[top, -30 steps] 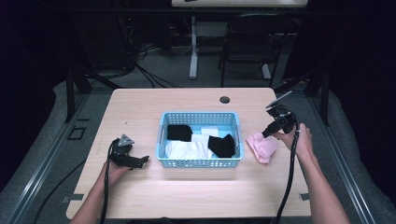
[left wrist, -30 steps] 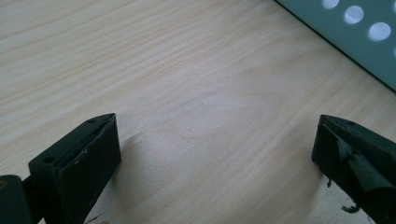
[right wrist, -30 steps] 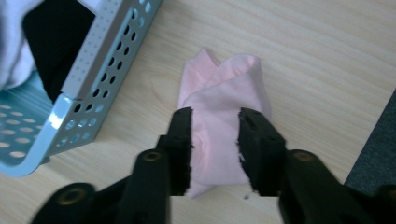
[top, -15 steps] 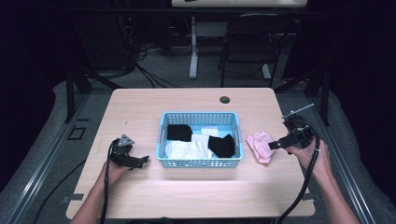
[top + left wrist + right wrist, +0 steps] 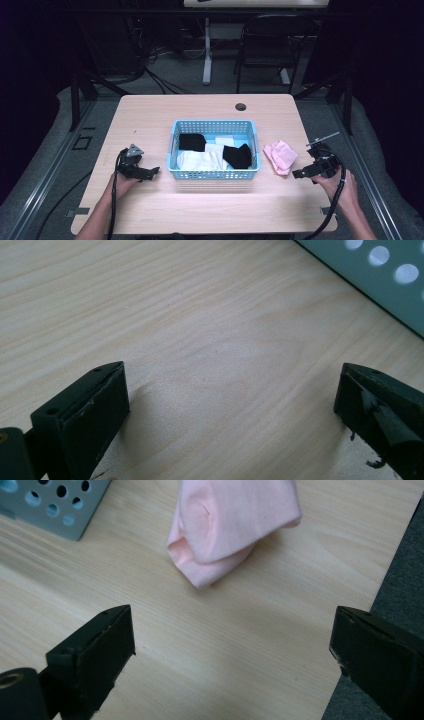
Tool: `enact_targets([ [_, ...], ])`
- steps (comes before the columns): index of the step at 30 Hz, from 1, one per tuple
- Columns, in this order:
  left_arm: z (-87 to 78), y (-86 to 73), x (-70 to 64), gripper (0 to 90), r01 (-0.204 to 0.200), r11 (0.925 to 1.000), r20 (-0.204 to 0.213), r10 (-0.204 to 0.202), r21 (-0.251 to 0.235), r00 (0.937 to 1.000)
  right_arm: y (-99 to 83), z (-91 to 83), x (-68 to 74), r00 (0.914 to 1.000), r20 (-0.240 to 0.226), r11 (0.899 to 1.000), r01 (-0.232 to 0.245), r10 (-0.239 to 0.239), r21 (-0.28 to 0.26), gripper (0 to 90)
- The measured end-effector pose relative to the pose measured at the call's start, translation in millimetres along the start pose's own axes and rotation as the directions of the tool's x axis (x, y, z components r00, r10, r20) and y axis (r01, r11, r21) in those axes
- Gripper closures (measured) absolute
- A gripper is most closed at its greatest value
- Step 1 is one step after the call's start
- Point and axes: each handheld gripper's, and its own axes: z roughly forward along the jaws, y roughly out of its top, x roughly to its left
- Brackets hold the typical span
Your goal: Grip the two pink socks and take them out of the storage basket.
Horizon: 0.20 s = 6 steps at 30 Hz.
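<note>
Bench [image 5: 200, 205] centre in the high view carries a blue perforated basket [image 5: 214, 172] holding black and white cloths. Just right of it, apart from its wall, lies the folded pink cloth [image 5: 279, 156]. The right claw [image 5: 298, 173] sits at lower right, aimed toward that cloth, likely lining up a pick. The left claw [image 5: 154, 171] rests at lower left beside the basket, seemingly idle.

Left gripper view: jaws spread wide over bare wood, the basket wall [image 5: 380, 275] at upper right.

Right gripper view: jaws spread, nothing between them; the pink cloth [image 5: 235, 522] lies ahead at top centre, the basket corner [image 5: 50, 502] at upper left.
</note>
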Motion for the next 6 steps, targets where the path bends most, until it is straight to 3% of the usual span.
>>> enact_targets([
  [6,0.0,0.0,0.0,1.1,0.0,1.0,0.0,0.0,0.0,1.0,-3.7,3.6,-2.6,1.0,0.003,1.0,-0.005,0.005,0.025,3.3],
])
